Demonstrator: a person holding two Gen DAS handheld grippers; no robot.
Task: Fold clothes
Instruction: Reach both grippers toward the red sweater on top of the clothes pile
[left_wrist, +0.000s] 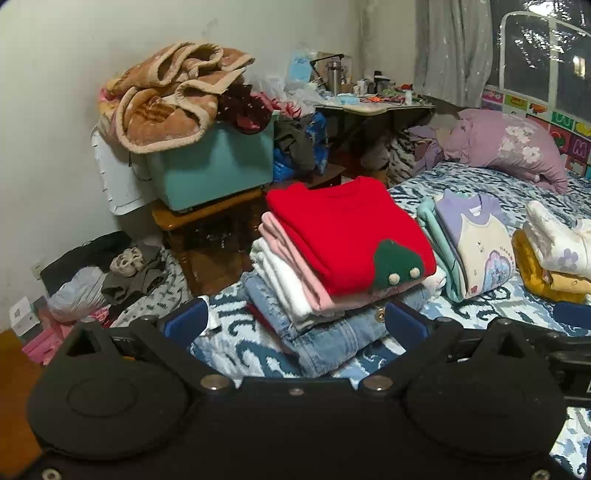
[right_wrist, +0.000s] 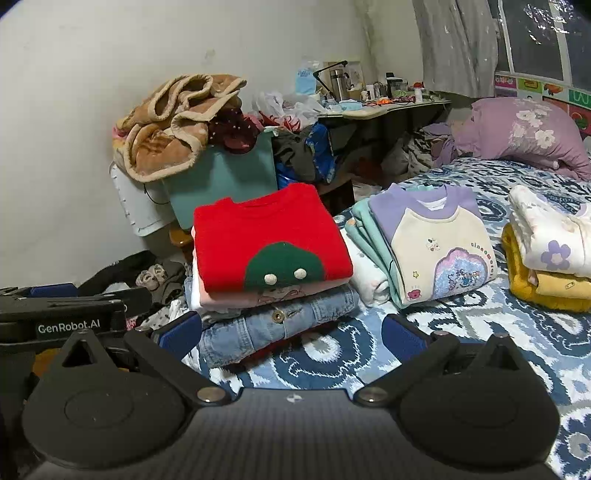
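Both our grippers, left (left_wrist: 295, 325) and right (right_wrist: 291, 332), gape, grasping nothing; red sweater (right_wrist: 266, 240) tops the stack at twelve o'clock.

The red sweater (right_wrist: 266, 236) on top of the pile looks like soft, fuzzy knit cloth, and the jeans jacket (right_wrist: 273, 325) under it is rough blue denim with a shiny metal button. The brown blanket (left_wrist: 166, 99) is thick and fluffy. The green box (left_wrist: 218, 166) is smooth plastic, and the little table (left_wrist: 207, 210) under it is shiny wood.
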